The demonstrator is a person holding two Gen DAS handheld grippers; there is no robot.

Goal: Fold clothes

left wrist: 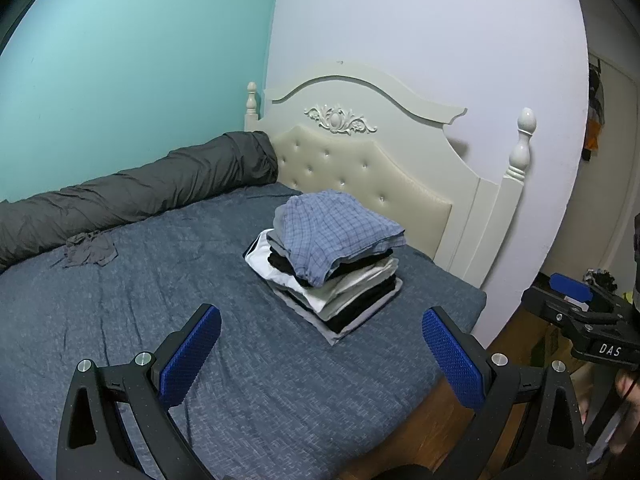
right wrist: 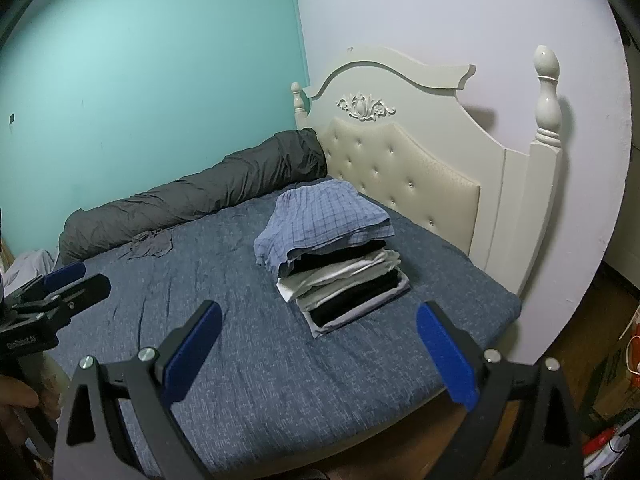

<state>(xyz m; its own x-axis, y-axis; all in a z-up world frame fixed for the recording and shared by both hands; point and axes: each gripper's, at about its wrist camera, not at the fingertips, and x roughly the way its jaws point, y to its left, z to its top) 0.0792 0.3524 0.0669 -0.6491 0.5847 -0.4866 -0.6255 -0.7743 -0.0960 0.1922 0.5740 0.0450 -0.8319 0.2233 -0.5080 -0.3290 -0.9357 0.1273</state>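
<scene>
Blue-checked folded shirt tops the stack of folded clothes on the blue-grey bedspread. My left gripper and right gripper hover spread wide, empty.

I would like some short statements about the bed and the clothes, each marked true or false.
1. The left tongs hold a shirt. False: they are open and empty.
2. A blue checked garment lies on top of the folded stack. True.
3. The right tongs are open. True.
4. The crumpled grey garment lies on the stack. False: it lies apart on the bed sheet, near the dark rolled blanket.
</scene>
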